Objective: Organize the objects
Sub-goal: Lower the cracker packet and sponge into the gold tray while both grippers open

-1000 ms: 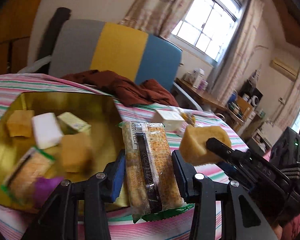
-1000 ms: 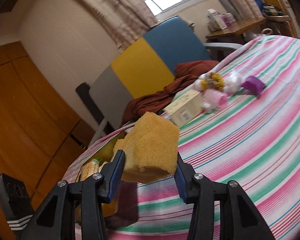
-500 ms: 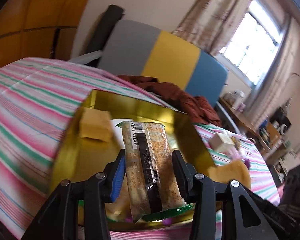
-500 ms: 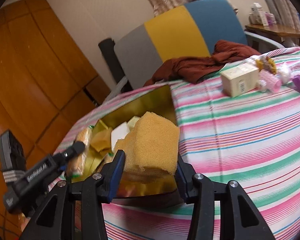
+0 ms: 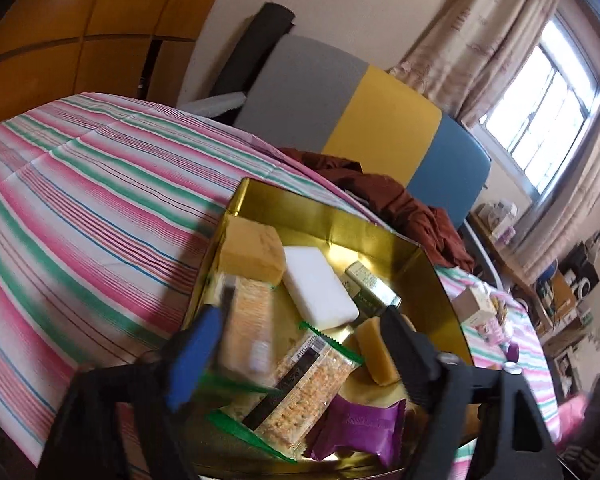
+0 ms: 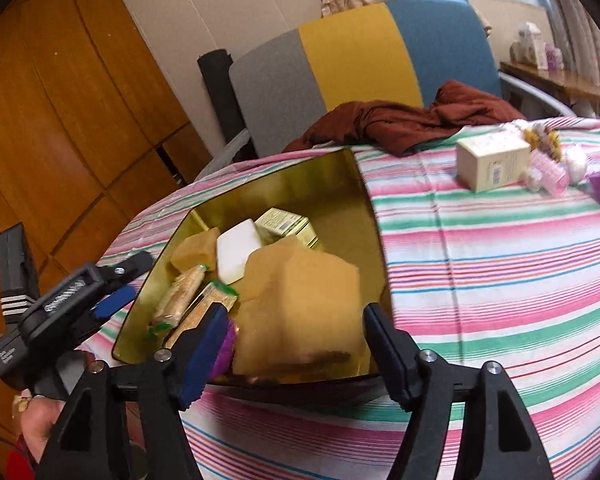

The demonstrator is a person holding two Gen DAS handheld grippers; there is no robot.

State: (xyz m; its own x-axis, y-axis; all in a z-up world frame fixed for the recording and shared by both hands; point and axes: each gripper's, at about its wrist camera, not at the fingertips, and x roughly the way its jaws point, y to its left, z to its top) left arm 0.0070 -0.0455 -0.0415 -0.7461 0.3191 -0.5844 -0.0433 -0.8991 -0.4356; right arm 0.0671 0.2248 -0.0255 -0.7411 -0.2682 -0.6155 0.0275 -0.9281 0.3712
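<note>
A gold tray (image 5: pixel 328 216) on the striped tablecloth holds a yellow sponge (image 5: pixel 252 254), a white sponge (image 5: pixel 320 288), a green-gold box (image 5: pixel 372 292), a cracker pack (image 5: pixel 300 388) and a purple packet (image 5: pixel 356 428). My left gripper (image 5: pixel 300 348) hangs over the tray's near left side with its jaws opening. A second cracker pack (image 5: pixel 248 328), blurred, drops loose by the blue pad. My right gripper (image 6: pixel 294 348) is above the tray's (image 6: pixel 364 200) near edge, jaws opening. A big yellow sponge (image 6: pixel 300 312), blurred, sits between them with gaps on both sides. The left gripper (image 6: pixel 128 280) shows at the tray's left.
A cream box (image 6: pixel 492 164) and small pink and purple items (image 6: pixel 552 172) lie on the cloth to the tray's right. A brown cloth (image 6: pixel 400 120) is heaped at the far table edge before a grey, yellow and blue chair (image 6: pixel 352 48). Wooden cabinets stand left.
Both grippers moved over the gold tray and their jaws spread. The left let go of the cracker pack and the right let go of the big yellow sponge.
</note>
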